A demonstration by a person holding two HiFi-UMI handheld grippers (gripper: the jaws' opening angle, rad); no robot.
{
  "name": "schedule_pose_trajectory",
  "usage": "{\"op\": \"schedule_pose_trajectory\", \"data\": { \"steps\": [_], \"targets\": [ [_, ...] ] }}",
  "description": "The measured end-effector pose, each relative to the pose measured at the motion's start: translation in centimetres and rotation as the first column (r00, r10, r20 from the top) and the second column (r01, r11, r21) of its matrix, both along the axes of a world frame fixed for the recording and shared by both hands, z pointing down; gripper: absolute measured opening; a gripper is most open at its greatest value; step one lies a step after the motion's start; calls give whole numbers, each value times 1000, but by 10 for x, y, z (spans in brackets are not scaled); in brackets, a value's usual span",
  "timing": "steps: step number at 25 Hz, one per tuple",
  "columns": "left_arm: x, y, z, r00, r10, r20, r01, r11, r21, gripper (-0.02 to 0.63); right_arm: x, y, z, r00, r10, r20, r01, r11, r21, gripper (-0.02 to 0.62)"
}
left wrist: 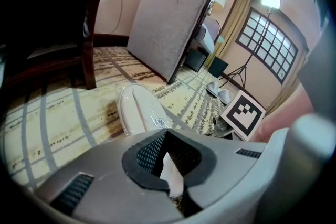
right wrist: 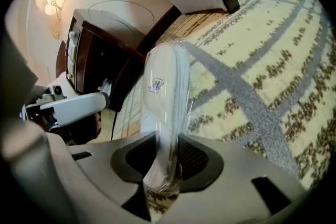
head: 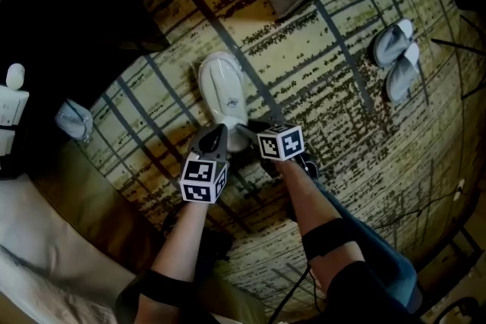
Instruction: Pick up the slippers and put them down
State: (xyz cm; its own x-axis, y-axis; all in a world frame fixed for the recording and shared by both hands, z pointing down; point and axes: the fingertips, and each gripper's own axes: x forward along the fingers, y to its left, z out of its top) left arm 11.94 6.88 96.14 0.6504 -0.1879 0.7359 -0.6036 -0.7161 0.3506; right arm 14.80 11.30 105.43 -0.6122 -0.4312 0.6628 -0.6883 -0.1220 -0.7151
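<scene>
At the far left of the head view, dark wooden furniture sinks into shadow and its shape is hard to make out. The white slippers in a clear plastic wrap lie on the cream carpet with grey stripes and dark speckles, toe pointing away from the person. Their near end is hidden in the head view beneath both tools. The left tongs are fully closed and pinch a small white fold of that pack; whether it is film or fabric cannot be told. Just beside them, the right tongs are part-way open, with their pads pressed on either side of the pack's near end, which stands on edge between them. Further right, well apart, a second pair of pale slippers lies near the carpet's edge, its details too small to read.
</scene>
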Motion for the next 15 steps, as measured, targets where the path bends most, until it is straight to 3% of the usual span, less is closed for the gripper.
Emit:
{"op": "schedule_pose_trajectory", "data": {
  "steps": [8,15],
  "targets": [
    [-21,-4,8,999,-47,11,47,999,-2,0,3,-9,-15,1000,0,13,-1,997,83,103],
    [-37,-1,-2,995,-97,14,97,995,-3,0,-11,-14,-43,996,-91,13,88,982,165,97]
  ]
}}
